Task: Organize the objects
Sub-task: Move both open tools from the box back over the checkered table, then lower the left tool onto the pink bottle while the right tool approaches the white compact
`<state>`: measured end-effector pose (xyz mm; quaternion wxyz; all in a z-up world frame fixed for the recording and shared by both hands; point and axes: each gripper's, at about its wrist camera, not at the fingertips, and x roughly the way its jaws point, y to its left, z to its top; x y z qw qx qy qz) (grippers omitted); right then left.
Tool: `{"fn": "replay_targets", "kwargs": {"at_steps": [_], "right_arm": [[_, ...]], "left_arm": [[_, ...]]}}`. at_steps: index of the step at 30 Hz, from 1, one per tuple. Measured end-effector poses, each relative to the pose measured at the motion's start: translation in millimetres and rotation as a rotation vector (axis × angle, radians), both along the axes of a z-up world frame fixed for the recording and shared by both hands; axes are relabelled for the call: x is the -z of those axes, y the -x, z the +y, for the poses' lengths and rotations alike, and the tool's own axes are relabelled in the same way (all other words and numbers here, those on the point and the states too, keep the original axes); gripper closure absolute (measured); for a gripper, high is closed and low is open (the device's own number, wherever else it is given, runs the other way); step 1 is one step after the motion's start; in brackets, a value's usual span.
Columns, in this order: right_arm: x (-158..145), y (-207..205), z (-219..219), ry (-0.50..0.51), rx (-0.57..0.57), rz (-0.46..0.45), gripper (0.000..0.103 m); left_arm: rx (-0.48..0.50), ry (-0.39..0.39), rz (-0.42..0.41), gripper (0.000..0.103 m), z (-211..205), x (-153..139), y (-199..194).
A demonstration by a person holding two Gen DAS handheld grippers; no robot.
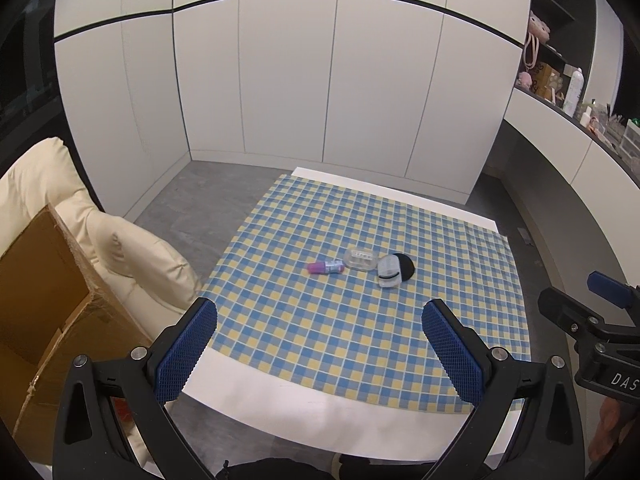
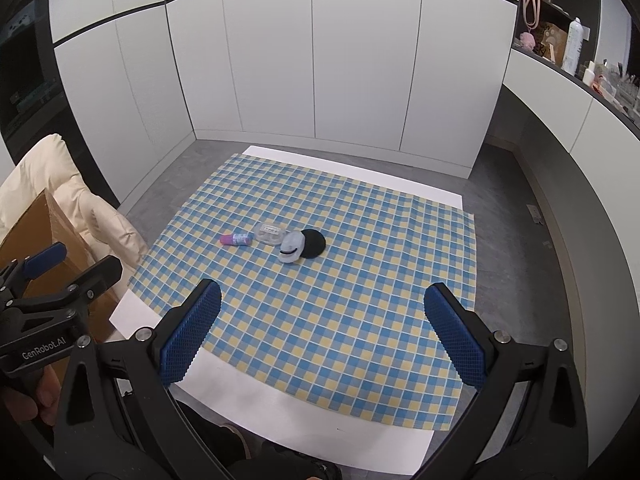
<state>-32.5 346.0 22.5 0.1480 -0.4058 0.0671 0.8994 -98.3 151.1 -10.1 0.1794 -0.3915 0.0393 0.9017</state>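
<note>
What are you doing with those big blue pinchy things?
A person holds a hand-held gripper in each hand, left hand-held gripper and right hand-held gripper, both open and empty above the near edge of the checkered cloth. Nothing is picked up yet. In the middle lie a small pink-capped bottle, a clear case, a pale plastic container and a black round pad, bunched close together.

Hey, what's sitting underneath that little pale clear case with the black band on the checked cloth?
A black round pad lies partly under the pale clear case, showing on its right side. The checked cloth is beneath both. How much of the pad the case covers cannot be seen.
</note>
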Motion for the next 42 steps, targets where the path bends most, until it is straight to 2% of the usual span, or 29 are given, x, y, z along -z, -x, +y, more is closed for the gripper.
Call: {"fn": "replay_targets", "kwargs": {"at_steps": [17,22,31,35,42], "right_arm": [[-1,-22,27,0.017,0.06,-0.008,0.0],[6,-25,35,0.016,0.079,-0.037,0.0],[28,-16,41,0.004,0.058,-0.107,0.0],[44,2,49,0.037,0.057,-0.136,0.0],[74,40,43,0.018,0.001,-0.179,0.0]], "left_arm": [[0.049,0.007,-0.016,0.001,29,4,-8],[0.064,0.017,-0.024,0.001,40,8,-4],[0.088,0.114,-0.077,0.001,56,47,18],[0.081,0.121,-0.113,0.001,53,67,36],[0.086,0.143,-0.13,0.002,55,92,70]]}}
